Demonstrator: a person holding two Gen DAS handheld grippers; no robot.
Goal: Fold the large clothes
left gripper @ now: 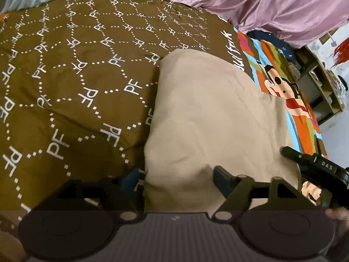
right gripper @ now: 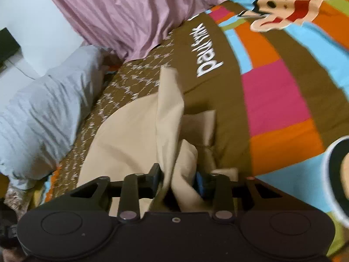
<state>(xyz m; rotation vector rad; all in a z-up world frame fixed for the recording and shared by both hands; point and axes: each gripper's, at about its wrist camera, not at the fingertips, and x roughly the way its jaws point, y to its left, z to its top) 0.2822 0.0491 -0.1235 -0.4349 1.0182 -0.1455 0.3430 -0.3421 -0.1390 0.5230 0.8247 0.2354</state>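
Observation:
A large beige garment (left gripper: 209, 113) lies on a brown patterned bedspread (left gripper: 72, 69), partly folded into a long strip. My left gripper (left gripper: 177, 176) has its jaws wide apart, with the near edge of the garment bulging between them. My right gripper (right gripper: 177, 176) is shut on a bunched fold of the beige garment (right gripper: 135, 126) and holds it slightly raised; loose layers hang and spread ahead of it. The right gripper's black finger also shows at the right edge of the left wrist view (left gripper: 314, 163).
A pink curtain or sheet (left gripper: 272, 2) hangs at the far side of the bed. A grey pillow (right gripper: 43, 113) lies at the left. The bedspread has a bright striped cartoon panel (right gripper: 283, 87). A wooden shelf (left gripper: 320, 80) stands beyond the bed's right edge.

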